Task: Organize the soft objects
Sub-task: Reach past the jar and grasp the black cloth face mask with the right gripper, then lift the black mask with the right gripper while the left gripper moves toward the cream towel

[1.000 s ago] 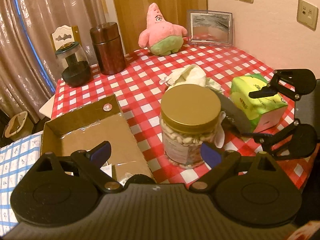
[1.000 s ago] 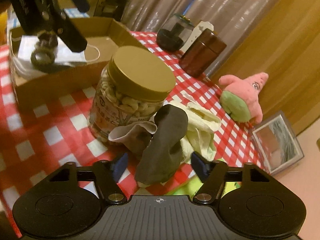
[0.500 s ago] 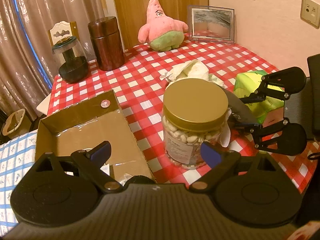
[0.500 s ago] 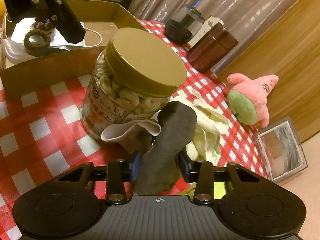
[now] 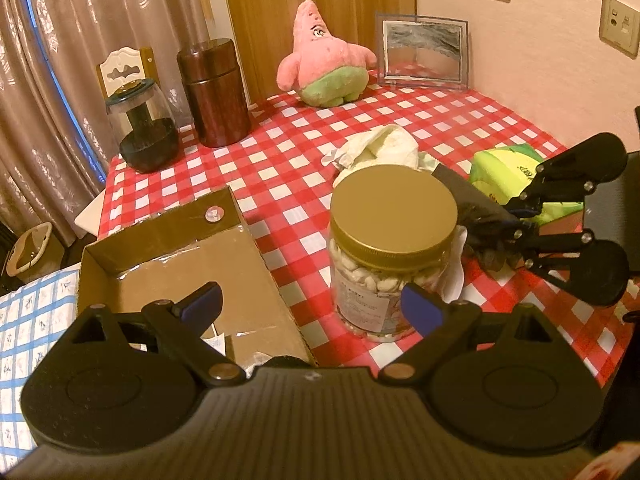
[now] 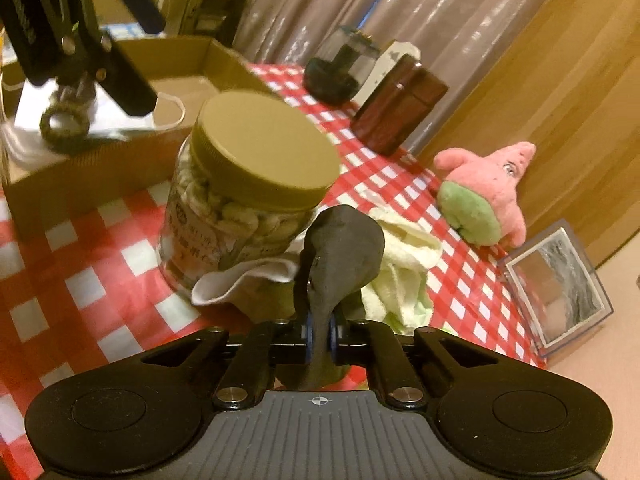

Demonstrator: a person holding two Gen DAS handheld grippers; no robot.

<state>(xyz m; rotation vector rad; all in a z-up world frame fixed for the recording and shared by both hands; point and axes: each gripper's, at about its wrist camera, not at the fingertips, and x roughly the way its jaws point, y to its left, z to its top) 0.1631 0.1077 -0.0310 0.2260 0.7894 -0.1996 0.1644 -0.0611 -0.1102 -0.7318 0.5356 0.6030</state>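
Observation:
My right gripper point(image 6: 319, 330) is closing its jaws, and the pads pinch a dark grey sock point(image 6: 340, 248) that stands up between them, just right of the nut jar point(image 6: 248, 200). A white sock point(image 6: 244, 280) lies under it, against the jar's foot. Behind lies a crumpled pale yellow cloth point(image 6: 404, 264). In the left wrist view the right gripper point(image 5: 510, 222) grips the dark sock point(image 5: 468, 196) beside the jar point(image 5: 392, 240). My left gripper point(image 5: 310, 308) hangs open over the edge of the cardboard box point(image 5: 168, 272), holding nothing. A pink star plush point(image 5: 324, 64) sits at the back.
The box holds a hair tie point(image 6: 64, 128) and a white face mask point(image 6: 172, 112). A green tissue pack point(image 5: 504, 168) lies behind the right gripper. A brown canister point(image 5: 216, 92), a glass jar point(image 5: 144, 128) and a picture frame point(image 5: 424, 52) stand along the table's far side.
My right gripper's jaws have come together from wide open onto the dark sock, squeezing it narrow. The left gripper has stayed put and open.

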